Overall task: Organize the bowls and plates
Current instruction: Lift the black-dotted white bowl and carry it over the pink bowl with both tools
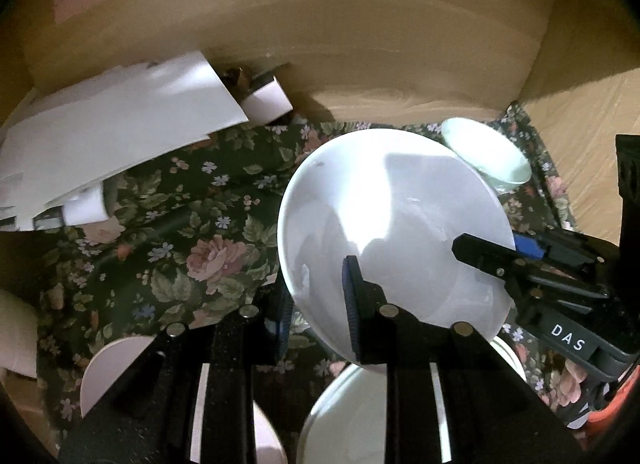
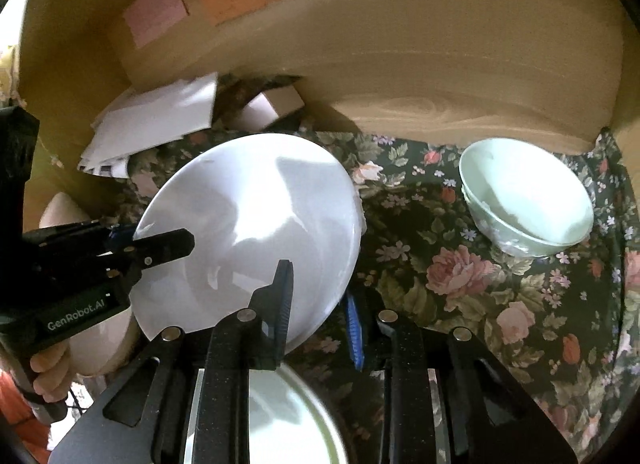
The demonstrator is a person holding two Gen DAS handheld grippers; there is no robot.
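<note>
Both grippers clamp the same white plate [image 1: 384,223], one on each side of its rim. In the left wrist view the left gripper [image 1: 320,304] pinches the plate's lower left edge between its blue-padded fingers, one above the rim and one beneath, while the right gripper [image 1: 492,260] comes in from the right of the frame and grips the opposite edge. The right wrist view mirrors this: the right gripper [image 2: 320,304] bites the plate [image 2: 256,232] at lower centre, and the left gripper [image 2: 160,248] enters from the left edge, a person's hand [image 2: 48,376] wrapped round its handle.

The plate sits tilted, centre of both frames, clear of the floral cloth [image 2: 460,276]. A two-sided hold most likely keeps a wide, smooth, shallow dish from swinging or slipping, which a single pinch on one rim would risk.

Directly below it, at the bottom of the frame, lies another white plate [image 2: 288,420], so the held one probably belongs to that stack. A pink plate [image 1: 116,368] shows at lower left of the left view.

At the right of the right view, pale green bowls [image 2: 524,199] stand nested one in the other, and the top one looks empty. White papers [image 1: 120,131] are heaped at upper left against a wooden wall [image 2: 440,63].
</note>
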